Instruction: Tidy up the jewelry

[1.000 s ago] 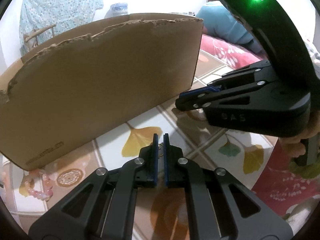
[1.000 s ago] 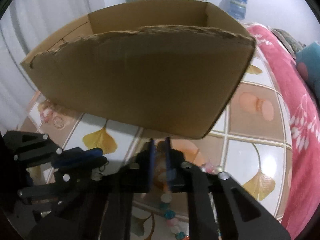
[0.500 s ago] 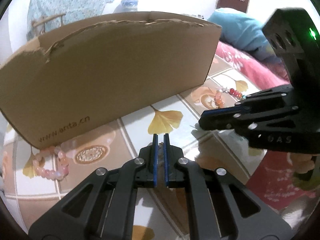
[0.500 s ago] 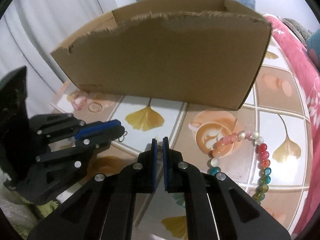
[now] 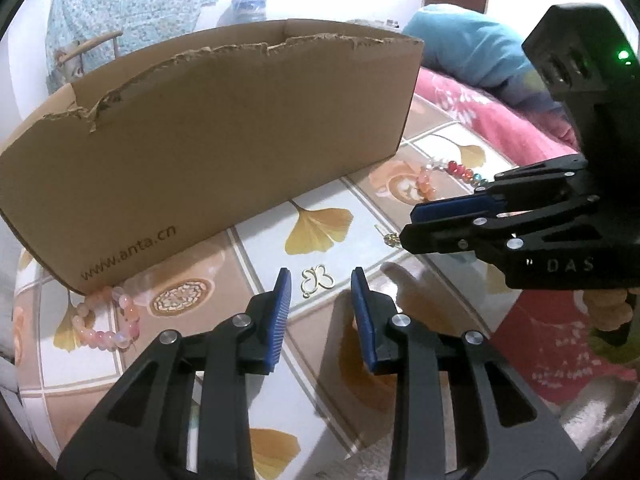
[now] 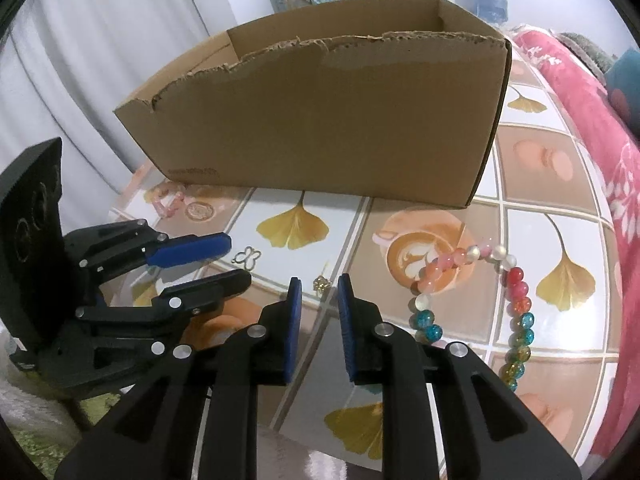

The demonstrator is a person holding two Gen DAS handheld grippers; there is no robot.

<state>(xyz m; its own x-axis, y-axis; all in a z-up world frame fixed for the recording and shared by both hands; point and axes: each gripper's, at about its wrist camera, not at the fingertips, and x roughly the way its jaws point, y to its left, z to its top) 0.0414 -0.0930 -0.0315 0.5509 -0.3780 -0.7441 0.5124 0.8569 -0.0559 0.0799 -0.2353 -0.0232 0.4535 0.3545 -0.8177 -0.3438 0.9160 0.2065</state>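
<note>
My left gripper (image 5: 320, 280) hovers low over the tiled table, its jaws opening. A gold butterfly charm (image 5: 318, 282) lies flat on the table between its blue pads, untouched. My right gripper (image 6: 319, 284) is also opening, with a tiny gold stud (image 6: 321, 282) on the table between its fingertips. In each view the other gripper shows side-on: the right gripper (image 5: 408, 224) and the left gripper (image 6: 239, 260) with the butterfly charm (image 6: 247, 258) beside it. A multicoloured bead bracelet (image 6: 516, 292) lies right of my right gripper. A pink bead bracelet (image 5: 108, 320) lies by the box corner.
An open cardboard box (image 5: 224, 140) with a torn front rim stands just beyond both grippers. A red floral blanket (image 6: 580, 100) borders the table's right side. A white curtain (image 6: 80, 80) hangs at the left. A person's fingers (image 5: 604, 308) hold the right gripper's handle.
Both grippers were shut and now stand parted. Both have drawn back from the box. The butterfly charm and the small stud now show on the table between the pads.
</note>
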